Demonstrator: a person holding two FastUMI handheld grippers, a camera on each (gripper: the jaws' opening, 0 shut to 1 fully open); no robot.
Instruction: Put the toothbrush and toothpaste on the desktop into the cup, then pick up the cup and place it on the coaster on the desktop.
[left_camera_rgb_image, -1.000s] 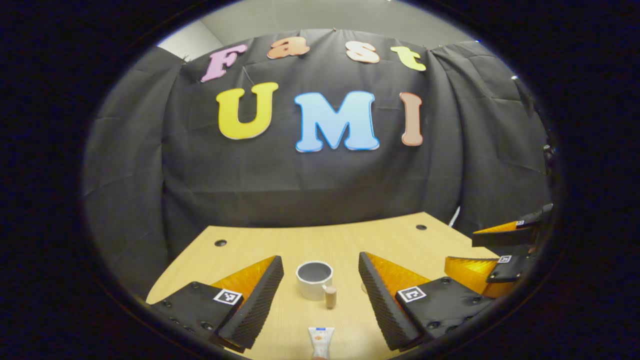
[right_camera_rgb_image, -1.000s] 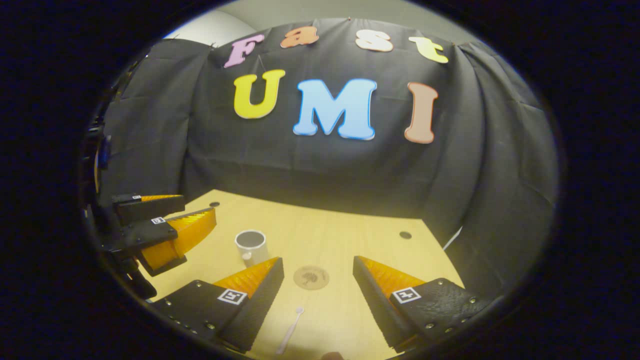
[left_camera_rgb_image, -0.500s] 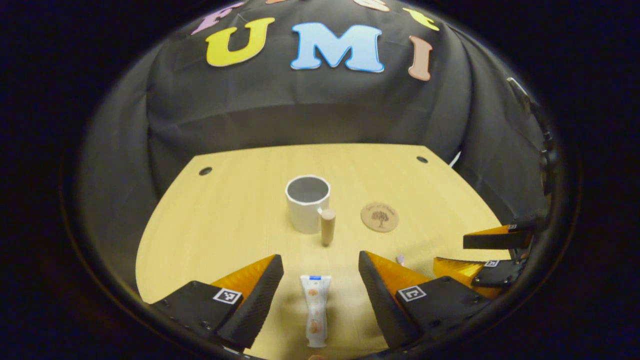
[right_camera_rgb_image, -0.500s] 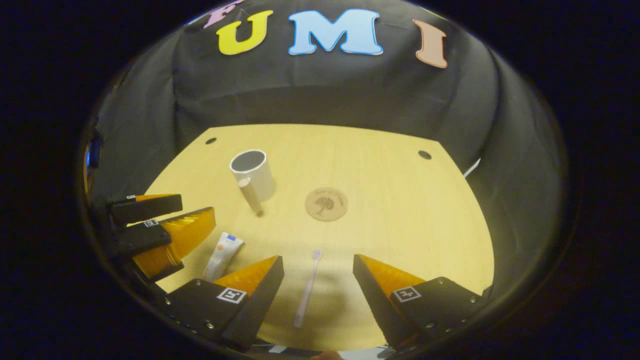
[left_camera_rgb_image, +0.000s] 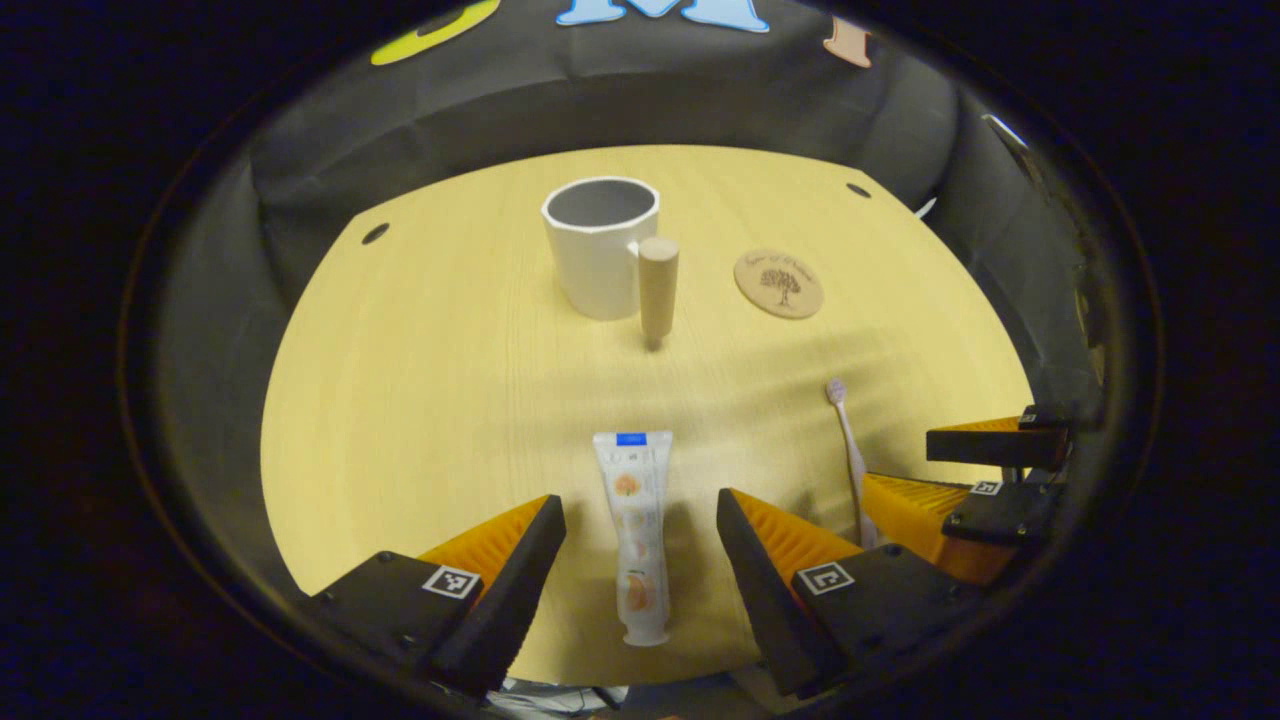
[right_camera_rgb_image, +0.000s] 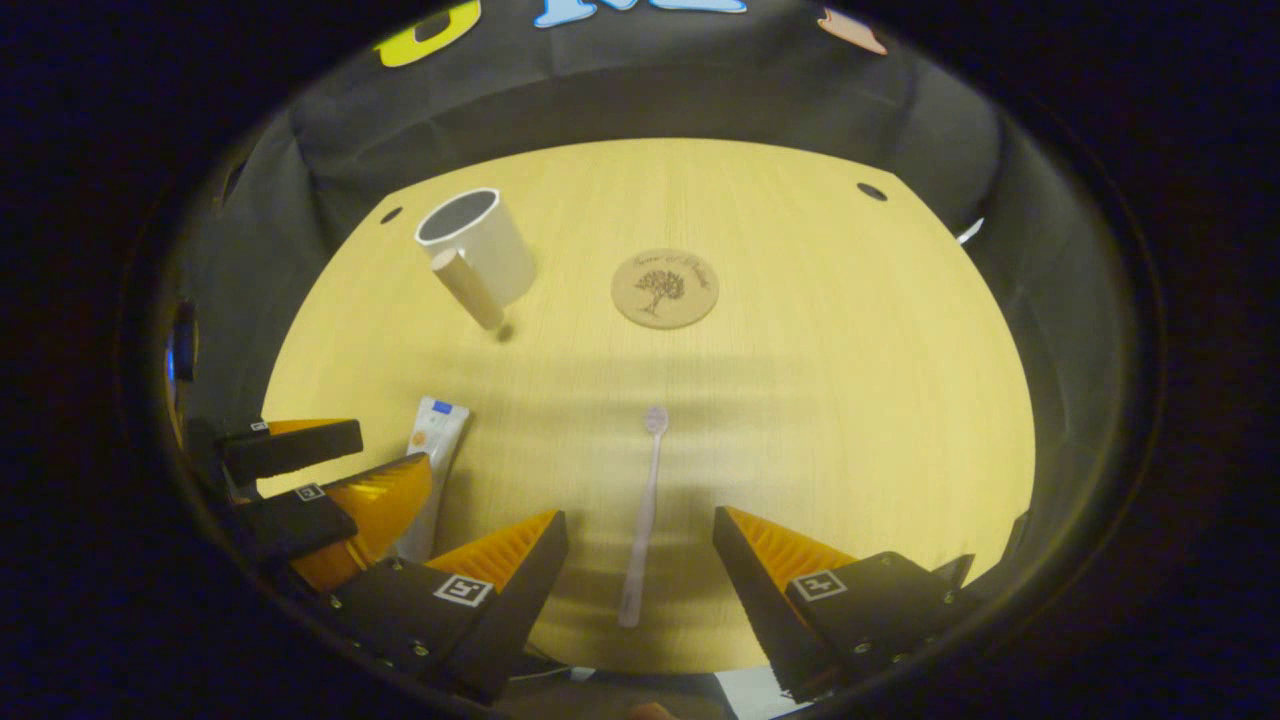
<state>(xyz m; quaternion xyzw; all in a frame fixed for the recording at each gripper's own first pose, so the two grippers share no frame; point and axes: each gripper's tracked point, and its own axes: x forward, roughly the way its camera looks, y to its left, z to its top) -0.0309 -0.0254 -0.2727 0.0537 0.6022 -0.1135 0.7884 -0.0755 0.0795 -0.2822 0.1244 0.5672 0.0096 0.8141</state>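
A: Start with the toothpaste tube (left_camera_rgb_image: 636, 535). What is it like?

B: Flat and soft-looking, white with small orange prints and a blue band at the crimped end, cap toward the camera. It lies on the pale wood-grain desktop (left_camera_rgb_image: 420, 400), lengthwise between the fingers of the left gripper (left_camera_rgb_image: 640, 560), which are spread wide and touch nothing.

A: And the toothbrush (right_camera_rgb_image: 642, 515)?

B: A thin, pale pink plastic stick, head pointing away, lying flat. In the right gripper view its handle end runs down between the fingers of the right gripper (right_camera_rgb_image: 638, 570), also spread apart and not pinching it.

A: Where is the cup (left_camera_rgb_image: 598, 245)?

B: Farther back, upright, a smooth white faceted mug with a grey inside and a round wooden peg for a handle. It stands well apart from both grippers.

A: The coaster (right_camera_rgb_image: 665, 288)?

B: A thin round wooden disc with a tree burned into it, just to the right of the cup and beyond the brush head.

A: Anything else?

B: Dark round holes near the desktop's far corners, with creased black cloth hanging behind.
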